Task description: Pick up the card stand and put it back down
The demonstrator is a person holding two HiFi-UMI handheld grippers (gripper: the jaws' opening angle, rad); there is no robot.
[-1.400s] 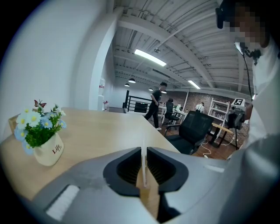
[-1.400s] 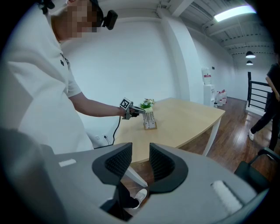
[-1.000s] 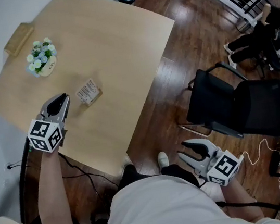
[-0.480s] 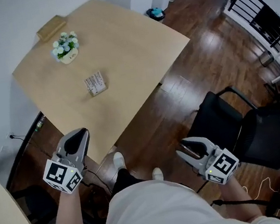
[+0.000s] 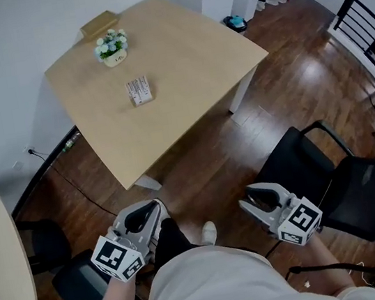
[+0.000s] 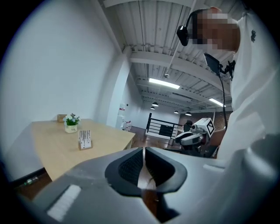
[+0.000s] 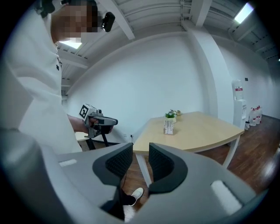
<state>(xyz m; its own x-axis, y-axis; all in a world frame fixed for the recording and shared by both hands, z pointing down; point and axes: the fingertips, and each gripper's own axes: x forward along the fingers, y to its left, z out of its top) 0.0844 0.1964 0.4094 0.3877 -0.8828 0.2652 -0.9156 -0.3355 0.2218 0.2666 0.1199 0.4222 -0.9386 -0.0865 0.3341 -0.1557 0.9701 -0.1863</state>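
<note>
Retreating from the tabletop (image 5: 179,55): left hand-held gripper (image 5: 153,208), beside the card stand (image 5: 139,90) a second ago, is now well clear of the flower pot (image 5: 112,48), jaws together, nothing in them. Right hand-held gripper (image 5: 249,199) has jaws apart, empty, equally far off. Reads as put-down done. Card stand sits upright near the flower pot, on its person-facing side, with a small brownish base and a pale printed card.

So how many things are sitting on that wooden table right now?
3: the card stand near the middle, the small flower pot beyond it, and a wooden block at the far corner by the wall. Nothing appears hidden from the head view.
</note>
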